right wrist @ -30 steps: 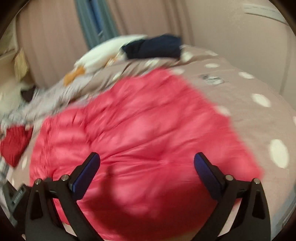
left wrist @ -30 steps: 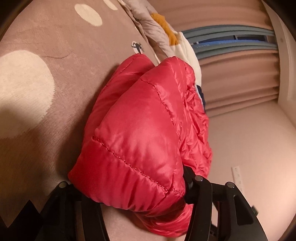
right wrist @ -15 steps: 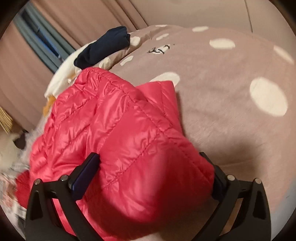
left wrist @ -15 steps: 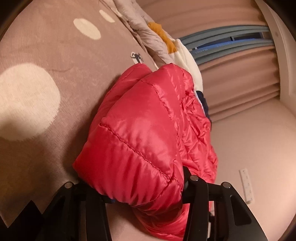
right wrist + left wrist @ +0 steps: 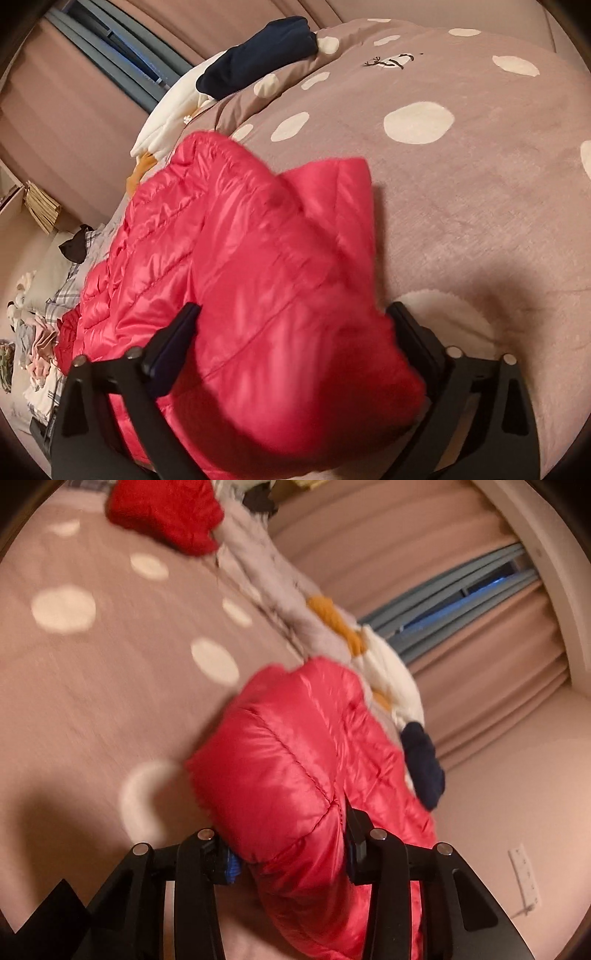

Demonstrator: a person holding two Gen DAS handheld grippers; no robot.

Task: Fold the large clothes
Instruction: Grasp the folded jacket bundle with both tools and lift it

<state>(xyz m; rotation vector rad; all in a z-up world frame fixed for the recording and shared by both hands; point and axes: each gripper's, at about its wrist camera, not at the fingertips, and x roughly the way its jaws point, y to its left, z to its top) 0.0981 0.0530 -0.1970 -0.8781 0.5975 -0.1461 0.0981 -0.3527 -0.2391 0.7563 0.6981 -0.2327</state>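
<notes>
A shiny red quilted puffer jacket (image 5: 295, 760) lies bunched on a pink bed cover with white dots (image 5: 92, 686). My left gripper (image 5: 291, 845) is shut on a thick fold of the red jacket, which fills the gap between its fingers. In the right wrist view the same jacket (image 5: 236, 266) spreads across the cover (image 5: 461, 206). My right gripper (image 5: 291, 343) has its fingers wide apart, with a puffy corner of the jacket bulging between them; the fingertips are partly hidden by fabric.
A dark navy garment (image 5: 258, 55) and a white and orange one (image 5: 166, 122) lie at the bed's far side by the curtains (image 5: 480, 664). Another red garment (image 5: 162, 513) lies further up the bed. Mixed laundry (image 5: 33, 347) is piled at the left.
The left gripper has closed tighter on the jacket fold and swung, bringing more of the bed into view. The right gripper came down over the jacket corner and stays around it.
</notes>
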